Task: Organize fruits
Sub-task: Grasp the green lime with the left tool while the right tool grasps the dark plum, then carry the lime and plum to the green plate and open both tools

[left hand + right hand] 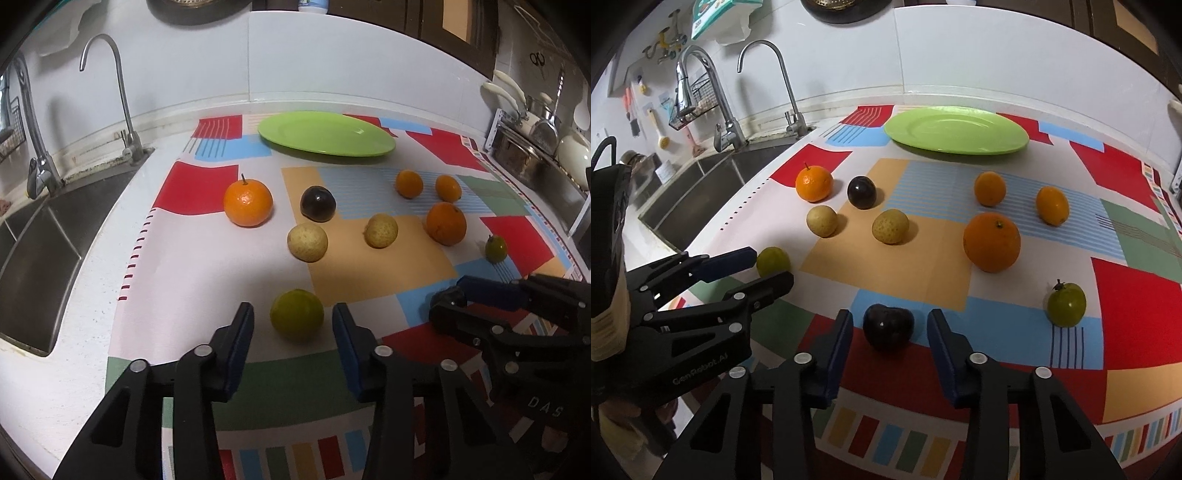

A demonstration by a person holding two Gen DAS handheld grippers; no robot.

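Reaching down at a slant, the left gripper (293,321) has the yellow-green fruit (297,314) straight ahead of it, sitting between the two blue pads. A sliver of cloth shows on either side of the fruit, so the pads (242,332) stand apart and do not yet press it. The right gripper (890,326) mirrors this: the dark plum (888,326) lies dead ahead between its fingers, again with a narrow gap on each side, so those jaws are apart too, though only a little wider than the fruit.

Each fruit is round, so it has no long axis to line up with; what matters is that each is centred on its own gripper's line. The green fruit belongs to the left hand and the plum to the right, and neither gripper needs to cross the other. They work side by side, close together, with the left gripper visible at the left edge of the right wrist view.

Beyond both grippers, at the far end of the patterned cloth (207,258), lies the green plate (325,134), still bare and probably where the fruit should go. The other fruit is scattered between the grippers and the plate, so a carry forward would have to pass above it. A further squeeze seems the next need before lifting.
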